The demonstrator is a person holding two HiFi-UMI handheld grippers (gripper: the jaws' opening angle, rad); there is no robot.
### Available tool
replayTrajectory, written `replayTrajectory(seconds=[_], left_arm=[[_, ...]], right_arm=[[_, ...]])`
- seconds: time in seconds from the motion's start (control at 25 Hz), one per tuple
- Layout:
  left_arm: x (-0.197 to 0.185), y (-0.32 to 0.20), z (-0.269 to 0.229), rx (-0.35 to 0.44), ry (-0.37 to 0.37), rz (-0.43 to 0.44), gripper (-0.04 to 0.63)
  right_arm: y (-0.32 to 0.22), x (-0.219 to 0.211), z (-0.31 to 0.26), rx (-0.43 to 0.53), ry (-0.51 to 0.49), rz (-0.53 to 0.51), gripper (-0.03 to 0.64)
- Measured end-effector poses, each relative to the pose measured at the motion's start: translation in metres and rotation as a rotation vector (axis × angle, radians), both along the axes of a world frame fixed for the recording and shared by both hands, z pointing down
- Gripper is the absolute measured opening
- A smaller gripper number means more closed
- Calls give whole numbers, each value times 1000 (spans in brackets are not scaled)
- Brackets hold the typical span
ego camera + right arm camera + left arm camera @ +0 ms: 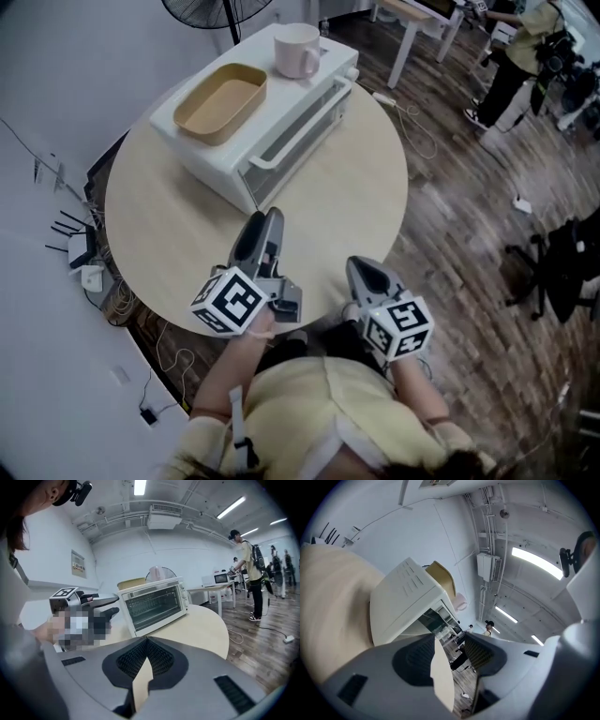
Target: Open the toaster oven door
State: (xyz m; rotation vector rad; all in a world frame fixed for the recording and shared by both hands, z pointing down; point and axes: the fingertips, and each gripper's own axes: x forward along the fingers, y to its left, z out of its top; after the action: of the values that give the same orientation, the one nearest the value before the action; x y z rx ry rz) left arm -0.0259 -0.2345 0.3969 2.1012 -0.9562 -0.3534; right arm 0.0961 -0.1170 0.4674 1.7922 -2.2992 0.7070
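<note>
Hovered short of the closed toaster oven door, nothing gripped.
Held right gripper nearest, at the table edge, jaws pressed together on nothing; held left gripper just ahead, jaws parted slightly and empty, aimed at the toaster oven standing mid-table. Probably best served by closing those jaws around the door handle along the top edge, then pulling outward and down.
</note>
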Motion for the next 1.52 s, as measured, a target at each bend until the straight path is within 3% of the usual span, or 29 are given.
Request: replayTrajectory(seconds=[0.48, 0.8, 1.52], left_arm=[[11, -39, -10, -30, 87, -238, 183], [12, -52, -20, -40, 175, -331, 183], [12, -78, -16, -103, 225, -403, 183]], right_arm=[[-62, 19, 2, 10, -1, -252, 3], [-74, 14, 12, -16, -12, -367, 3], [-102, -8, 16, -16, -25, -518, 3]])
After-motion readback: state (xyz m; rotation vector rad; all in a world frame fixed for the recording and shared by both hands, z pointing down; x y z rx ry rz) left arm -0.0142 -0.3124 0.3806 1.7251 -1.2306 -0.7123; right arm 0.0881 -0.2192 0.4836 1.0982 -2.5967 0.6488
